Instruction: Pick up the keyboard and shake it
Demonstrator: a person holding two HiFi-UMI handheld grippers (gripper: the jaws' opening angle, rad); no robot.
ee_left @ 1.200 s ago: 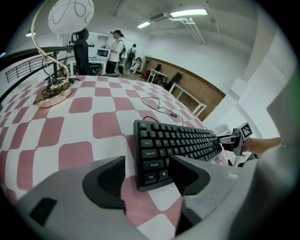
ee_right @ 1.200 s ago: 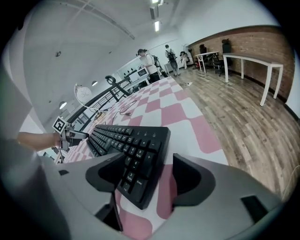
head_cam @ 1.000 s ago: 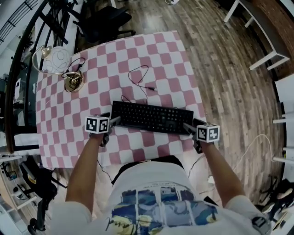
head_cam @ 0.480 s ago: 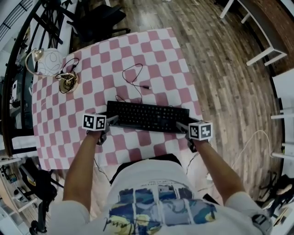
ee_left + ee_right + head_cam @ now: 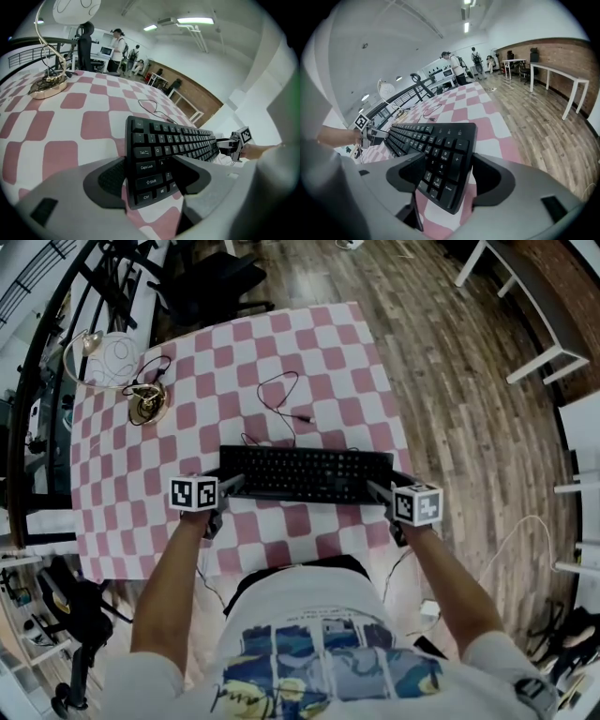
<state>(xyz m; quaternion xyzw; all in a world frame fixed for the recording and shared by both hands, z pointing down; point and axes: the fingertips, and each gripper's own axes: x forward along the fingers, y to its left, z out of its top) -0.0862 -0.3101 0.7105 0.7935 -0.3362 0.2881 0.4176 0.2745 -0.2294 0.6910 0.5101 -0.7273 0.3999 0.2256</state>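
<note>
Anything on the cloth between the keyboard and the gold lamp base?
Nothing: bare checkered cloth between keyboard and lamp base, clear in the head view.

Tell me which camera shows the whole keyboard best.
The head view: the keyboard shows at full length there, over the checked tablecloth. The left gripper view shows its Shift end close up, the rest foreshortened; the right gripper view shows mainly its number pad end.
</note>
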